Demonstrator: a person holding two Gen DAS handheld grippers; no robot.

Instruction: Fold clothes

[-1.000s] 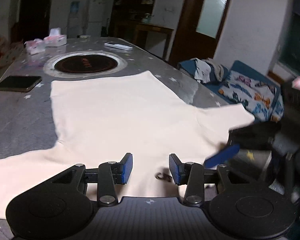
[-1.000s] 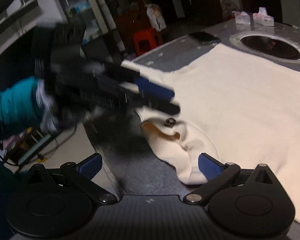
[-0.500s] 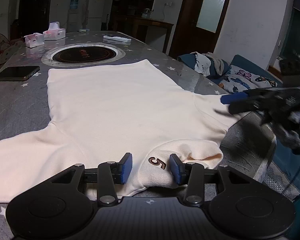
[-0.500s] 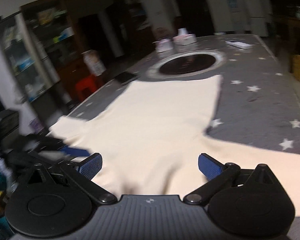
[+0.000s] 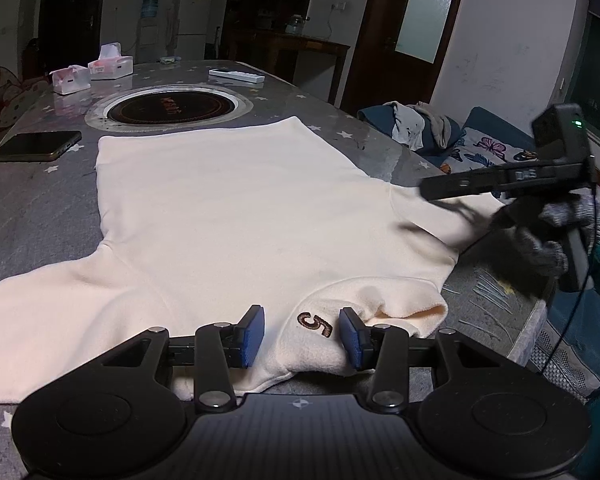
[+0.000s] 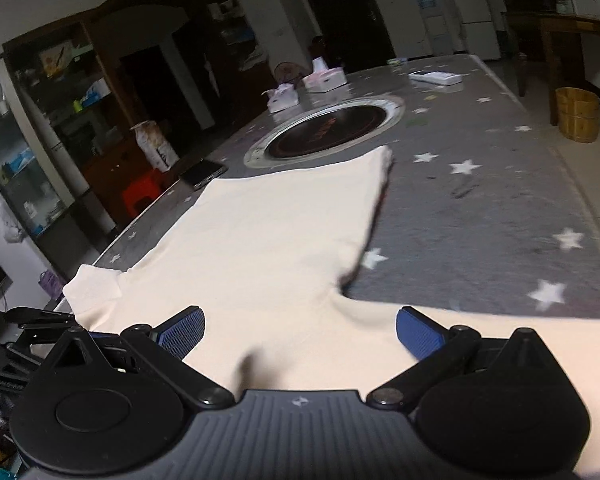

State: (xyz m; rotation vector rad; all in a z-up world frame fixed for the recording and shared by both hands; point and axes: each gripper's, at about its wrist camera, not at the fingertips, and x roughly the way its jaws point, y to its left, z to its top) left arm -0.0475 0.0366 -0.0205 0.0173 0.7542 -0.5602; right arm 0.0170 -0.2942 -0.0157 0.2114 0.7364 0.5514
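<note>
1. Cream sweater lies spread flat on the grey star-patterned worktop, collar toward the near edge.
2. Left hand-held gripper has its pads parted either side of the collar's "5" patch.
3. Right hand-held gripper hovers spread wide over one sleeve.
4. Smartphone lies beside the hem.

Grey star-print table, long, with round dark cooktop inset in a metal ring mid-table. Cream sweater spread flat on near half, hem toward the cooktop, sleeves out both sides, collar at near edge. Dark phone near left edge. Two tissue boxes far left. White remote at far end.
</note>
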